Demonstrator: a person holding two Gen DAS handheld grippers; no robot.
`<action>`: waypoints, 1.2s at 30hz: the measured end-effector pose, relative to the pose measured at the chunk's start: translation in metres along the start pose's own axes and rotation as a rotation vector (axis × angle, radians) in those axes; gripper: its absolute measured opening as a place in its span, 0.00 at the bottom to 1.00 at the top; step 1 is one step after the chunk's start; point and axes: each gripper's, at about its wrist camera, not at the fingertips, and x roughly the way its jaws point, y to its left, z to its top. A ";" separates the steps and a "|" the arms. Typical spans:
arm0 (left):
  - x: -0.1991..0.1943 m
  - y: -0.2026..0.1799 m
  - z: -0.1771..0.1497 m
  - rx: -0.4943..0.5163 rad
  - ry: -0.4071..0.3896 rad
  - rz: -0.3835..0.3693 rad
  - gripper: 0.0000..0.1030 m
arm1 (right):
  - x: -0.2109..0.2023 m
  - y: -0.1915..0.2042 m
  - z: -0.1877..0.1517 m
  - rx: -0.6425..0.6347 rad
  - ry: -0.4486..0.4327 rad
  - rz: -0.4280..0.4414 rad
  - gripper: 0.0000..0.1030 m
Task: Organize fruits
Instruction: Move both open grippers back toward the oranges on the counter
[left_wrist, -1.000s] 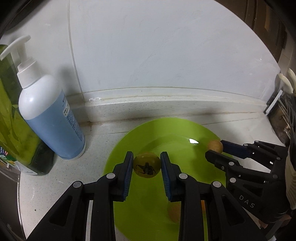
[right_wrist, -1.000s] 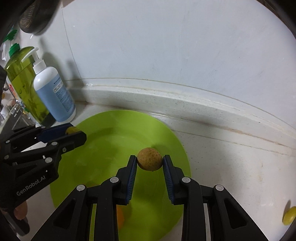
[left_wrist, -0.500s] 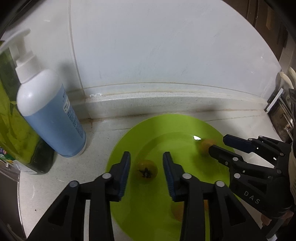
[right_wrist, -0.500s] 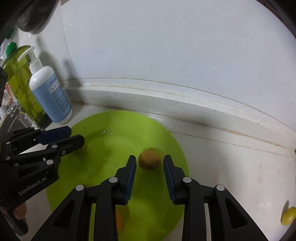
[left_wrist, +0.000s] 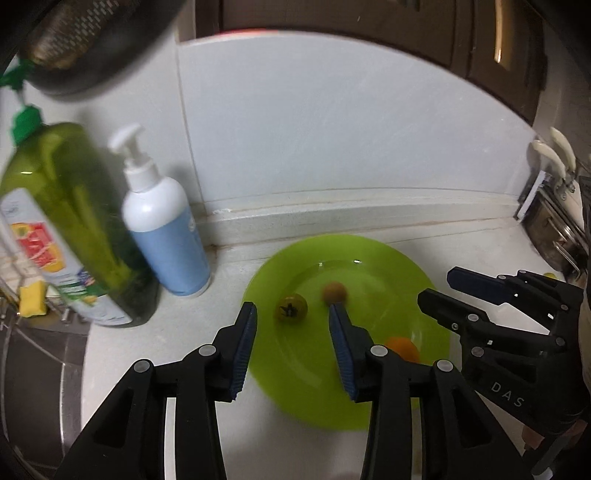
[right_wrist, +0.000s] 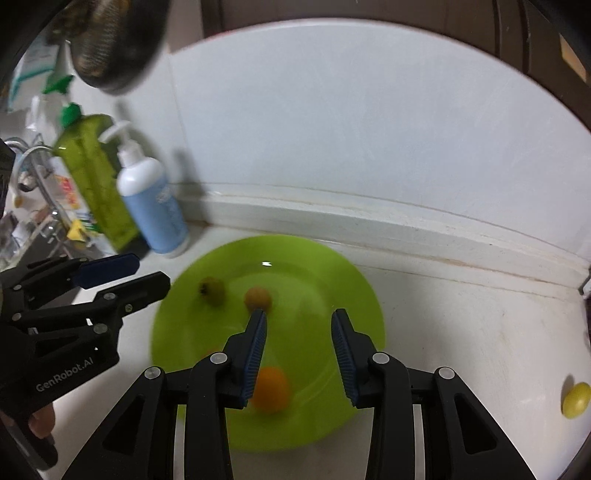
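On the worktop (right_wrist: 461, 332), near the back wall, a green plate (right_wrist: 332, 280) is set, and three fruits are counted on it — a yellow-green fruit with a dark calyx (left_wrist: 290, 309), a brown round fruit (left_wrist: 334, 291) just beside it, and an orange fruit (right_wrist: 271, 387) nearer the front rim. One small yellow fruit (right_wrist: 575, 400) is left on the bare worktop, well apart from the plate at the right edge of the right wrist view.

Progress, as judged: most of the gathering appears done; the stray yellow fruit is still to be brought to the plate, and no other loose fruit can be seen.

Orientation: the fruits are near-round, so no long axis can be given for the brown or orange one. The yellow-green fruit is lying with its calyx turned toward the camera and slightly up. The stray yellow fruit looks faintly oval, its longer side roughly upright in the frame, though it is too small and too near the edge to be sure.

Left tool (left_wrist: 291, 325): jaws parted and opening, nothing gripped — the yellow-green fruit is seen beyond and between the tips, untouched.

Right tool (right_wrist: 298, 328): jaws parted, nothing held; the brown fruit lies just past its left fingertip.

Also noted: a blue pump bottle (left_wrist: 166, 236) and a green bottle (left_wrist: 74, 221) left of the plate.
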 end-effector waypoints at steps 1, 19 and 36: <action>-0.009 -0.001 -0.003 0.003 -0.010 0.004 0.40 | -0.005 0.003 -0.001 -0.005 -0.010 0.000 0.36; -0.127 -0.015 -0.080 0.024 -0.142 0.014 0.49 | -0.120 0.043 -0.068 -0.061 -0.159 0.046 0.41; -0.149 -0.031 -0.170 0.085 -0.125 -0.007 0.52 | -0.142 0.066 -0.136 -0.168 -0.108 0.126 0.41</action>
